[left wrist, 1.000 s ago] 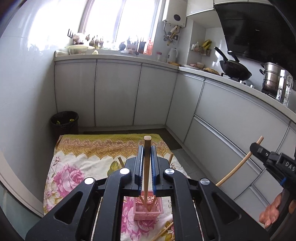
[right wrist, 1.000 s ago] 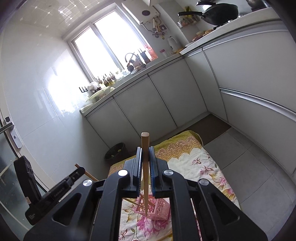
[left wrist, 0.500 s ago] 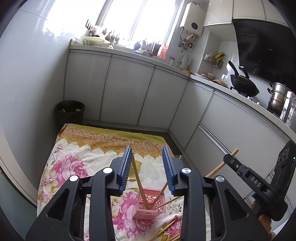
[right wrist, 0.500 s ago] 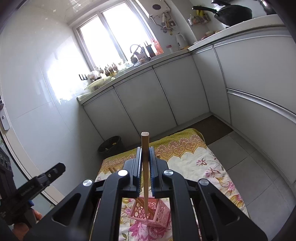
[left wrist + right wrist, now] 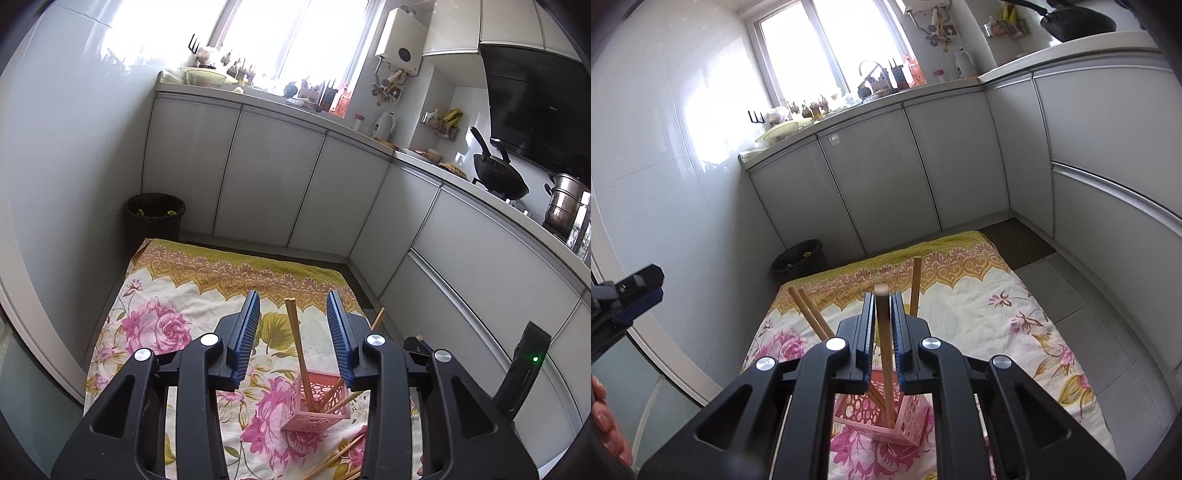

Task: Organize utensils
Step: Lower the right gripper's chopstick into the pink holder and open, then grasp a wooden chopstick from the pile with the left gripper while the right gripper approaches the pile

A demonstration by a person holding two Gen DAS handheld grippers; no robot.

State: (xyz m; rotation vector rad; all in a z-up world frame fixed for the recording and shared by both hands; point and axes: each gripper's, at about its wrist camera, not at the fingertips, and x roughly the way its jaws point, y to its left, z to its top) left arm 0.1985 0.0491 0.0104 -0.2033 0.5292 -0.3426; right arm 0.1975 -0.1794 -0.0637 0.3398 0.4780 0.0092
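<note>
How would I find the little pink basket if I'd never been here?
Look at the flowery cloth spread on the kitchen floor. Near its close end stands a small pink basket with holes in its sides. It is the only thing with wooden chopsticks standing in it.

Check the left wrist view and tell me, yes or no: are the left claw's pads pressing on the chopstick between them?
No, the left claw stands open, with clear gaps either side of the chopstick standing in the pink basket.
</note>
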